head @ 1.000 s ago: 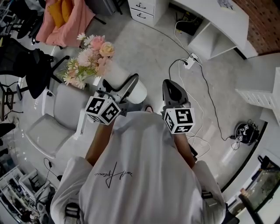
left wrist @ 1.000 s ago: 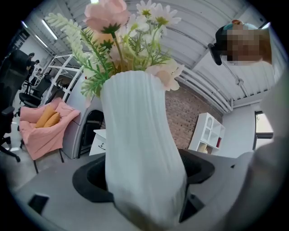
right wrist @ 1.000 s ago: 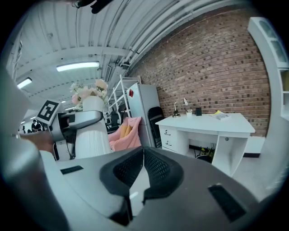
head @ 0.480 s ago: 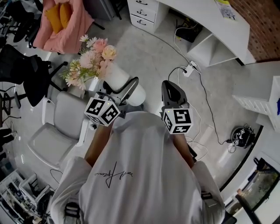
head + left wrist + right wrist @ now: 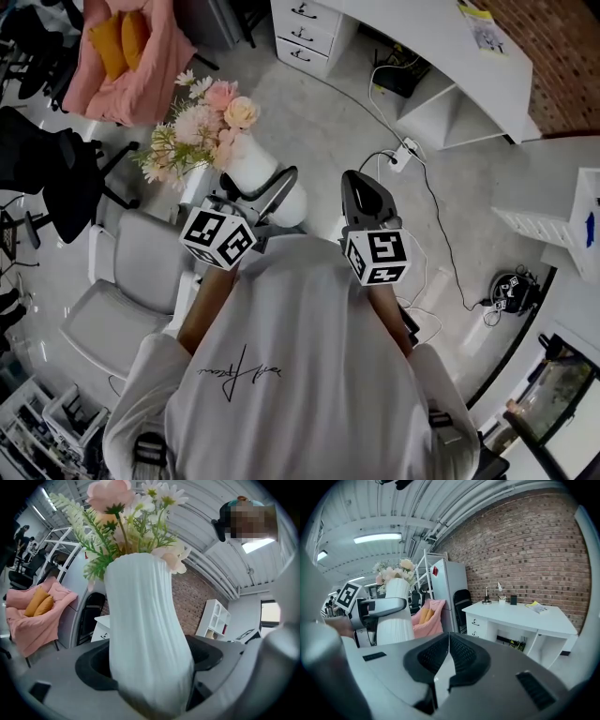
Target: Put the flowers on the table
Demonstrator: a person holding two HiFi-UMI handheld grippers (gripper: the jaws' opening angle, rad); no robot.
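- The left gripper [image 5: 149, 665] is clamped on the lower body of a white ribbed vase [image 5: 145, 620], one jaw on each side.
- Pink and white flowers [image 5: 131, 517] with green sprigs stand out of the vase's mouth.
- The vase is held in the air over the floor, beside a grey chair [image 5: 141, 272].
- The right gripper [image 5: 447, 656] has its jaws together, with nothing between them.
- A white tabletop [image 5: 525, 613] stands by the brick wall, well apart from the vase.
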